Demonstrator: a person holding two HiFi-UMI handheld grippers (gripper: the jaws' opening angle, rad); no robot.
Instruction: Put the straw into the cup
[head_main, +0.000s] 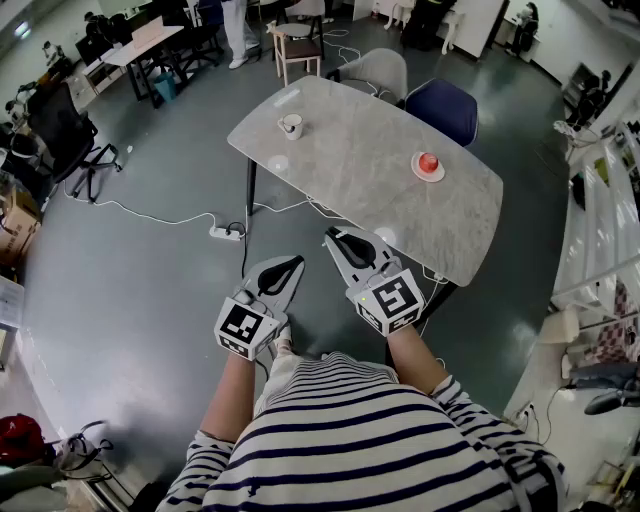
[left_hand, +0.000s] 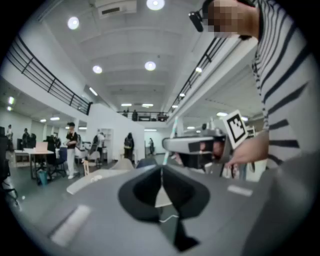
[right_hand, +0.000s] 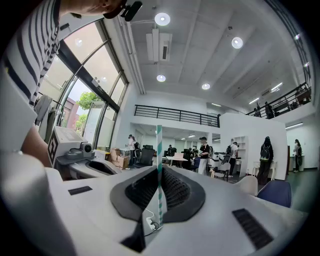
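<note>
The right gripper (head_main: 336, 238) had its jaws pressed together on a green-and-white striped straw (right_hand: 159, 167); the straw stood upright between the pads, its top rising toward 12 o'clock in the right gripper view, well clear of the jaw tips; the left gripper view caught the same straw sticking up from the right gripper.

The left gripper (head_main: 290, 265) had its jaws closed tip to tip with nothing between them; it was held just beside the right gripper, at its 8 o'clock in the head view, and the two did not touch.

Both grippers were held over the floor, in front of a person in a striped shirt (head_main: 370, 440), short of the near edge of a pale marble-topped table (head_main: 380, 205).

The white cup (head_main: 290, 125) stood on the table's far left part, at about 11 o'clock from the grippers and well apart from them; a white saucer (head_main: 441, 173) carrying a small red object (head_main: 428, 161) sat toward the table's right side, at about 1 o'clock.

A power strip (head_main: 227, 233) lay on the grey floor at 9 o'clock of the table leg.
</note>
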